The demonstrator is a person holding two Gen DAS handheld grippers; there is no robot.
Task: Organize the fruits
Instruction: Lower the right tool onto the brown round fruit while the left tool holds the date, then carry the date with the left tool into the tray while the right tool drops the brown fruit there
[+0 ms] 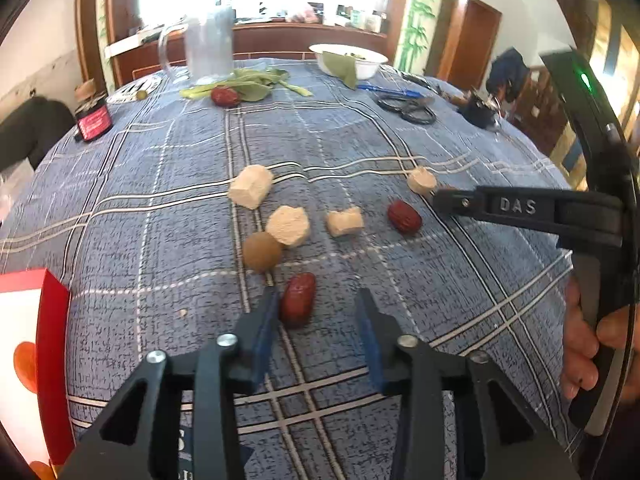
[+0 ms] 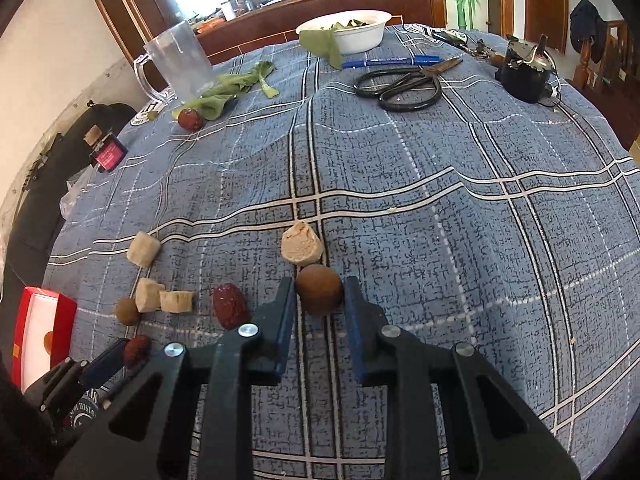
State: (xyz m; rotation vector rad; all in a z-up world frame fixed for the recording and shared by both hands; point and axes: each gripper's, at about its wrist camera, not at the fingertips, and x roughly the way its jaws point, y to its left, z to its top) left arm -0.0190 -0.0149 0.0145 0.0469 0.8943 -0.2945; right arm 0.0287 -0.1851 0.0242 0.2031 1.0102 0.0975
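Observation:
On the blue plaid tablecloth lie red dates, brown longans and several beige chunks. My left gripper is open, its left finger touching a red date that lies between the fingers. A brown longan and a beige chunk lie just beyond. My right gripper is open around a brown longan, jaws close on both sides; a beige chunk lies behind it and a red date to its left. The right gripper also shows in the left wrist view.
A white bowl with green leaves, a clear jug, scissors, a blue pen and a dark jar stand at the far side. A red and white box lies at the left edge.

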